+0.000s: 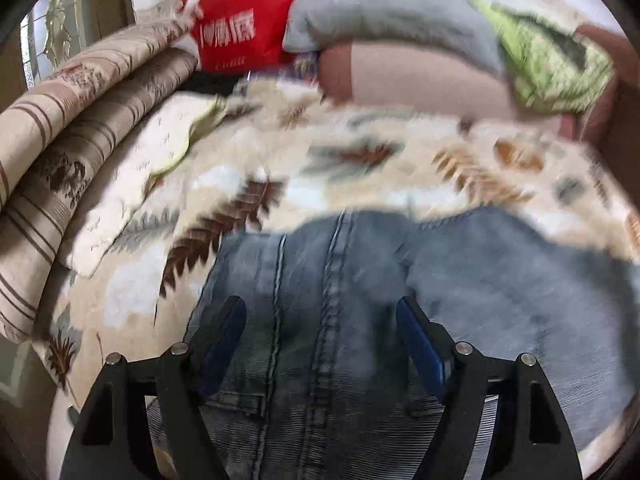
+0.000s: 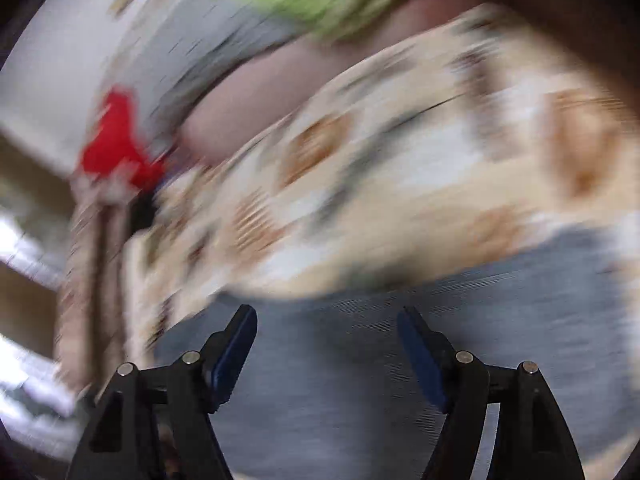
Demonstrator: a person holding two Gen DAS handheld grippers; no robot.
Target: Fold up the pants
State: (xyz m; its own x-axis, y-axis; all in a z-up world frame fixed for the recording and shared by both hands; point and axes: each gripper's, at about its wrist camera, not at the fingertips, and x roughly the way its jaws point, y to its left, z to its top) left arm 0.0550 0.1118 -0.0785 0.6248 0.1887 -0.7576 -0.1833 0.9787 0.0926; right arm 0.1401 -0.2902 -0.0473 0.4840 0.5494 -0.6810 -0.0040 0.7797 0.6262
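While both grippers stand wide with nothing held, jeans [image 1: 360,320] lie on leaf-print blanket [image 1: 360,168], 6 o'clock in both views. Left gripper [image 1: 320,320] over seam; right gripper [image 2: 326,328] view blurred. Risk: single layer pinched, fold dragged crooked.

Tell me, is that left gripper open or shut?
Open: the left gripper has its fingers wide apart over the faded blue denim pants, nothing pinched.

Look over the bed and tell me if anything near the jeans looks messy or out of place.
Nothing stands out. The jeans lie on the leaf-print blanket; the red bag and pillows are piled behind. The right wrist view is too blurred to check details.
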